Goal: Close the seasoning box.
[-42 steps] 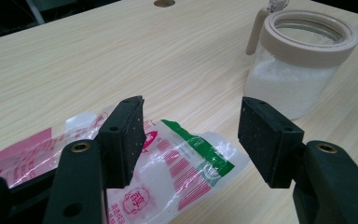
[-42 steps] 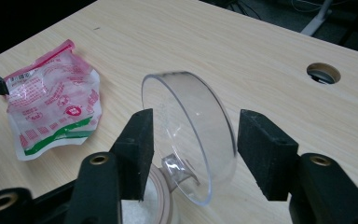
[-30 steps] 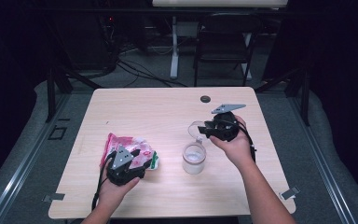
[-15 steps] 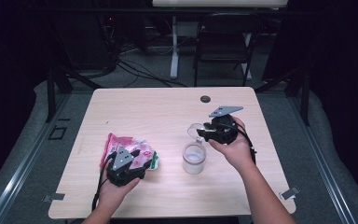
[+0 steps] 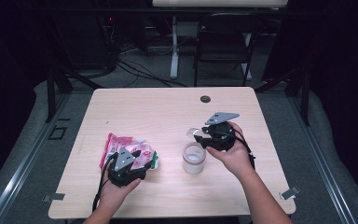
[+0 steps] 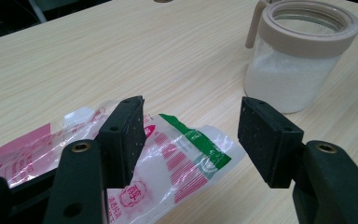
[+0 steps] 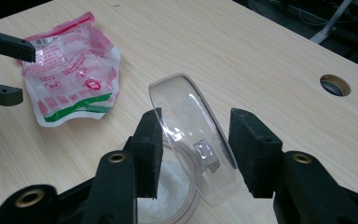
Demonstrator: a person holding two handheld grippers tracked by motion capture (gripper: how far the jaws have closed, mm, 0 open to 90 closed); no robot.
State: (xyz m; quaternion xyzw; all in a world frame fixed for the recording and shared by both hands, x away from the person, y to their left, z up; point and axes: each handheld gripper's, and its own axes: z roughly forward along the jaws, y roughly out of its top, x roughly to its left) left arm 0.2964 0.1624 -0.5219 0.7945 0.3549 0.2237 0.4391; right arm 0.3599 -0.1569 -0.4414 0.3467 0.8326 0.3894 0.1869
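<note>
Right gripper view: jar (image 7: pixel 168 205) half hidden behind clear lid (image 7: pixel 191 140).

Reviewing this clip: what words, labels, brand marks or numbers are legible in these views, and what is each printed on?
"醇": the one legible character, red, in a round mark on the plastic bag, seen in the left gripper view.
Rows of small red print on the bag: too small and crumpled to read.
White label strip at the bag's pink top edge: too blurred to read.
Jar and its clear lid: no text.
</note>
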